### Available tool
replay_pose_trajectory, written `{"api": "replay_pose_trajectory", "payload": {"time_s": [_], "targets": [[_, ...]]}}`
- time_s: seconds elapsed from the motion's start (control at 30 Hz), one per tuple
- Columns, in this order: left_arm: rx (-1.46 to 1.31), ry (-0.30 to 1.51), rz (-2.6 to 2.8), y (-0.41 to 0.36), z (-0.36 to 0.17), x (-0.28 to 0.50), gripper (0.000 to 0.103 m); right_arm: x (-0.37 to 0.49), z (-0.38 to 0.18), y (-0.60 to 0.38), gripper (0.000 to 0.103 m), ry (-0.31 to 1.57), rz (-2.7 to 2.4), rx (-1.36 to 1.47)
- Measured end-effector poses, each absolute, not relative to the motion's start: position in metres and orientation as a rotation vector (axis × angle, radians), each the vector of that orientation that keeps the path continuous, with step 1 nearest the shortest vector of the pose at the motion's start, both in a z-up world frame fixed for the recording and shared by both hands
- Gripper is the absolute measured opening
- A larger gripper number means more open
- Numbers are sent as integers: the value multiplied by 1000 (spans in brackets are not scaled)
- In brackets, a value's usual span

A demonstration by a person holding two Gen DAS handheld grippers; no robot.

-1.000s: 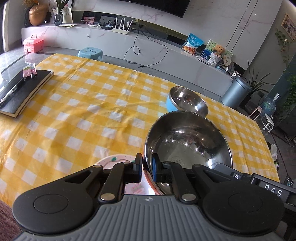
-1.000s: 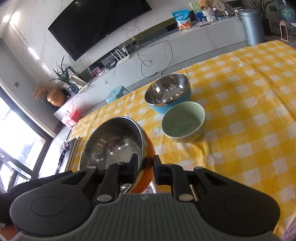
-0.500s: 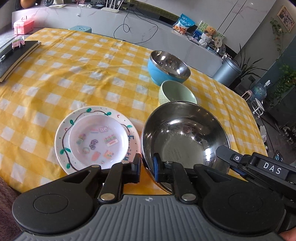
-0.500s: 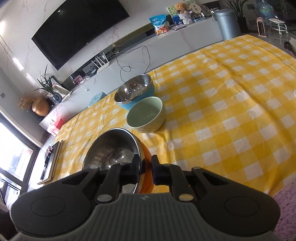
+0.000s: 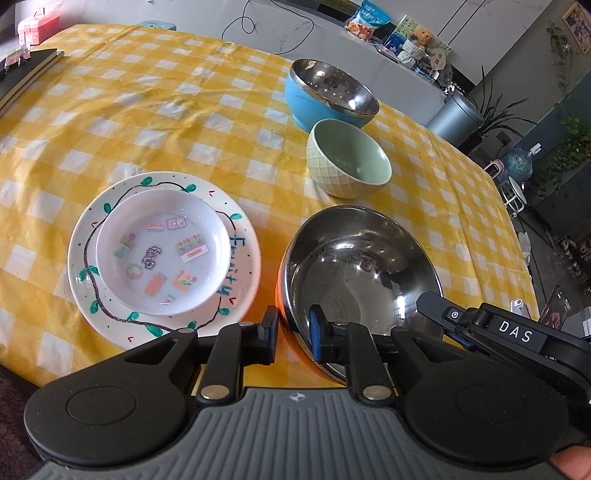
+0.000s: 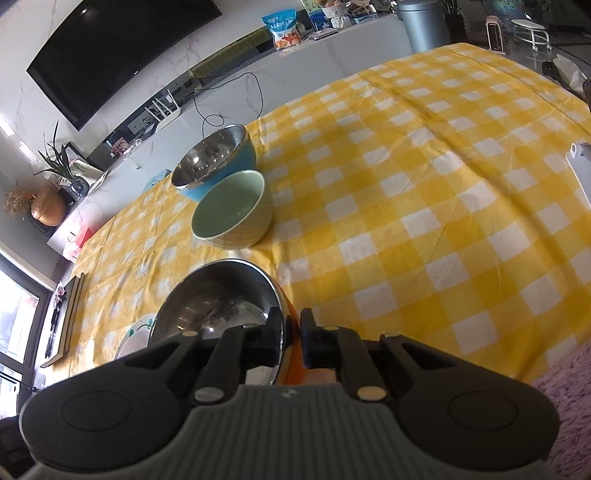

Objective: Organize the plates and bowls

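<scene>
Both claws pinch the rim of a steel bowl, left claw on its near edge, right claw opposite, above the checkered counter beside stacked plates. Keep it level and both grips firm while moving.

Wall: pale marble, with a large black television mounted on it.
Counter: long, low, grey-white, carrying a snack bag and a router.
Table: yellow-and-white checked cloth.
Corner: grey bin, potted plants.
Light: daylight from a window.
</scene>
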State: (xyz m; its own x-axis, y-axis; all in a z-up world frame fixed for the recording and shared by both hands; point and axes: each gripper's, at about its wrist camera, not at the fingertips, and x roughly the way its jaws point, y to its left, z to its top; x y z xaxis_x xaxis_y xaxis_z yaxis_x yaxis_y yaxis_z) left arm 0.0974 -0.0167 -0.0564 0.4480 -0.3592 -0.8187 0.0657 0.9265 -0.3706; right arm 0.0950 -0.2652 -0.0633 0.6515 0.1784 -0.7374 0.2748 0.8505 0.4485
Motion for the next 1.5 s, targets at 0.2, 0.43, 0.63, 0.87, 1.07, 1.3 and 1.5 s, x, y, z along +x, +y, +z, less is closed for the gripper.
{"api": "replay_pose_trajectory", "payload": {"time_s": [0.2,0.43,0.63,0.87,1.07,1.3,1.5], "targets": [[-307,1063,-270,-19,-56,100,19,100,-71,-268,9,888,-60,582],[-307,1054,-281,-18,-58,101,19,102,-74,-266,10,892,-60,584],[-316,1053,-287,-15,-57,102,23,102,-72,-264,12,884,-61,563],[-305,986,-277,-9,-45,99,44,99,-61,-257,25,827,-90,479],[-249,900,-264,-6,-30,98,47,92,-42,-248,29,726,-107,373],[-183,814,-278,-11,-13,102,47,90,-22,-236,51,628,-100,265],[-109,767,-281,-18,-4,110,47,97,-15,-232,54,614,-84,254]]}}
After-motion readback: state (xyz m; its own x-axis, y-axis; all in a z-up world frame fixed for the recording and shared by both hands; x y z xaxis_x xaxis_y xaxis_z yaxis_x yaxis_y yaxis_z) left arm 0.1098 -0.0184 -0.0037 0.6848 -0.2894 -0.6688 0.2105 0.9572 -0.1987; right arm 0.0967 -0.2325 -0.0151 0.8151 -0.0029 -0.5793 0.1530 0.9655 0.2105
